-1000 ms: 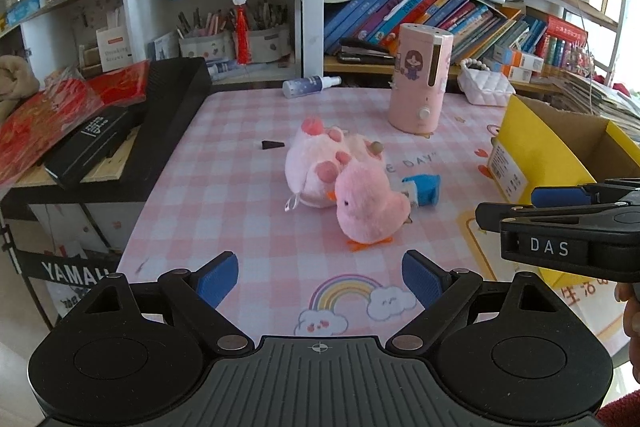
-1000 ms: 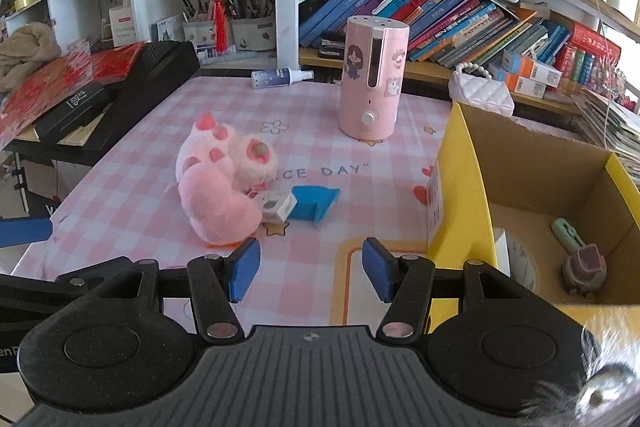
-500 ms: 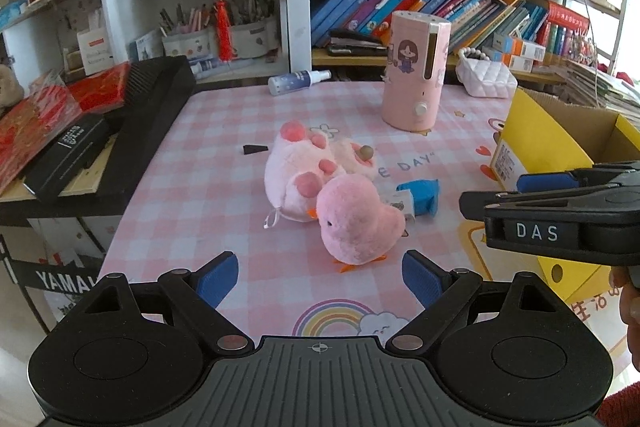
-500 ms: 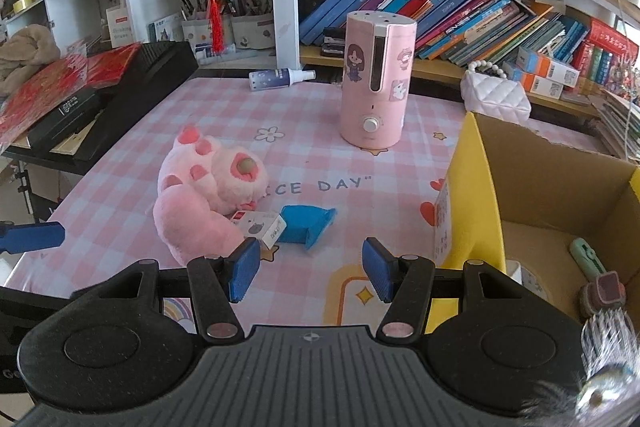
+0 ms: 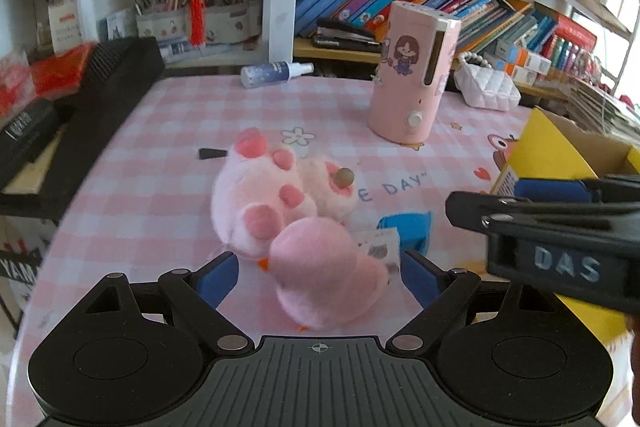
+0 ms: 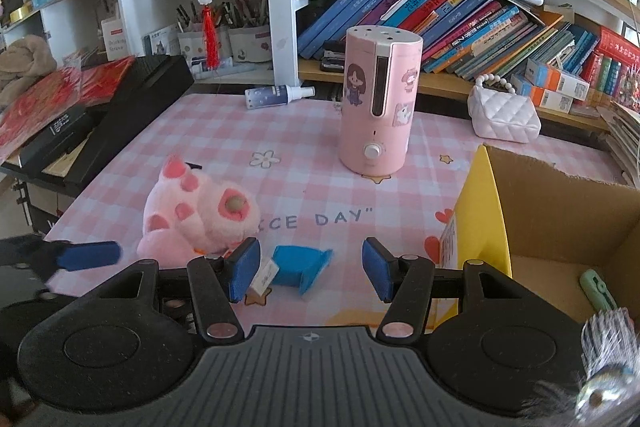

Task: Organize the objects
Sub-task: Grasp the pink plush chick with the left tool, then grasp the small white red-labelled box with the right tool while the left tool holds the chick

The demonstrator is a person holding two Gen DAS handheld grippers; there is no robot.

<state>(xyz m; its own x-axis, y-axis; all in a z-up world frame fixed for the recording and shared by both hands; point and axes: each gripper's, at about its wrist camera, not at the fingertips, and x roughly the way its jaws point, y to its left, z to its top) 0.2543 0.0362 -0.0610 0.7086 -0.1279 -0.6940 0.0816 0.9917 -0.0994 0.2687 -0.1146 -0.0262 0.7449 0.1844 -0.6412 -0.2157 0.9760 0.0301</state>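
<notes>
My left claw (image 5: 320, 277) has just been narrowing, yet its blue pads still stand apart on either side of the pink chick plush (image 5: 326, 285), and I cannot see them pressing it. The chick lies near the front edge of the bench (image 5: 168, 155), touching the bigger pink paw plush (image 5: 276, 187) behind it. Just right of the chick sit a small white tagged box (image 5: 378, 251) and a blue pouch (image 5: 408, 229).

My right claw (image 6: 310, 269) is apart as well, with nothing clamped; seen through it, the blue pouch and the white box lie on the bench between its pads. The yellow cardboard box (image 6: 478, 223) stands at the right edge of the bench, with a pale green item (image 6: 598, 289) lying inside it. A pink cylindrical humidifier (image 6: 378, 103) stands upright toward the back of the bench, and a small spray bottle (image 6: 276, 95) lies on its side at the back edge. A black keyboard case (image 6: 132, 107) runs along the left edge.
</notes>
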